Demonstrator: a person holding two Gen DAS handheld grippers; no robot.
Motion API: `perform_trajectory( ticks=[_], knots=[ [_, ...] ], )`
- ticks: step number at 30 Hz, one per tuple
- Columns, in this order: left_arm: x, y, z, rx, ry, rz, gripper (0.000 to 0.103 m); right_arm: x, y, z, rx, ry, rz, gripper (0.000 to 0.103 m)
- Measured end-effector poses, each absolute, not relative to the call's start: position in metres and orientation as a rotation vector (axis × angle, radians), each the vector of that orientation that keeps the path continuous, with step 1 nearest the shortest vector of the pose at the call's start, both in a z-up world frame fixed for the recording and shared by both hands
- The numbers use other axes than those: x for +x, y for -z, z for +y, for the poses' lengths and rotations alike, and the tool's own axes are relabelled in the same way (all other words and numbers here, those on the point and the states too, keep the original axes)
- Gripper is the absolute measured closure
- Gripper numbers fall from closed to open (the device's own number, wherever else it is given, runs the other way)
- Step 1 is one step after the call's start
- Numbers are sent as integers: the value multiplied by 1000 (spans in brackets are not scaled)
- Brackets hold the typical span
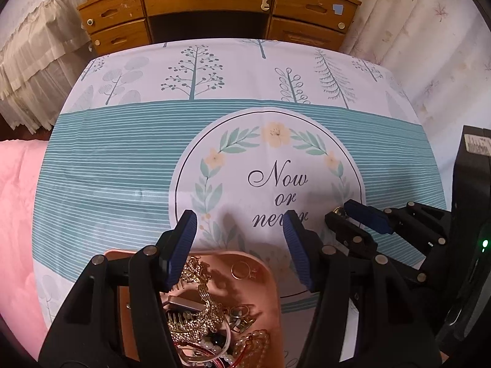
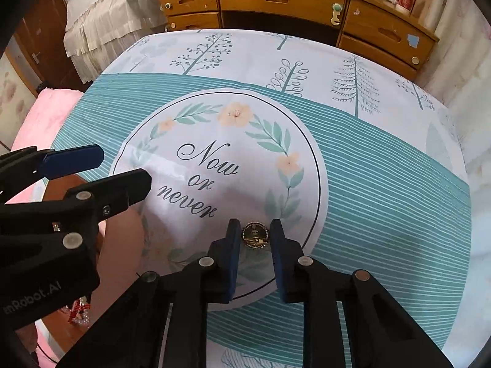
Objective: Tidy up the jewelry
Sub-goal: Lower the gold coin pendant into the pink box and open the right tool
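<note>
A pink tray (image 1: 270, 282) heaped with gold chains, rings and pearl beads sits at the near edge, under my left gripper (image 1: 241, 225), which is open and empty above it. A round gold brooch (image 2: 255, 235) lies on the tablecloth between the fingers of my right gripper (image 2: 255, 225). The fingers stand close on either side of it with small gaps showing. The brooch also shows in the left wrist view (image 1: 339, 211), at the right gripper's (image 1: 342, 213) tips. The left gripper (image 2: 125, 168) shows at the left of the right wrist view, above the tray (image 2: 122, 239).
A patterned tablecloth (image 1: 122, 159) with "Now or never" printed on it covers the table. A wooden desk with drawers (image 1: 214, 0) stands beyond the far edge. A pink blanket (image 1: 15, 199) lies left, a lace curtain to the right.
</note>
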State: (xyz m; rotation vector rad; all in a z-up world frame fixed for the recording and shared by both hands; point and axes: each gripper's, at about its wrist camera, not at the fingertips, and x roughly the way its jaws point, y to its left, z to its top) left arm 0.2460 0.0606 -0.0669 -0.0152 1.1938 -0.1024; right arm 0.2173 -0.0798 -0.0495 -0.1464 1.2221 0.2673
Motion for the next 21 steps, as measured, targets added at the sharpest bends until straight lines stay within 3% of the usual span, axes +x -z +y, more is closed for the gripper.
perform_trajectory(
  ticks=[6, 21],
  knots=[
    [232, 56, 65, -13, 94, 1173, 47, 204, 38, -81, -109, -299, 1198, 84],
    [138, -40, 116, -6, -2, 1030, 47, 123, -82, -42, -10, -530, 969, 84]
  ],
)
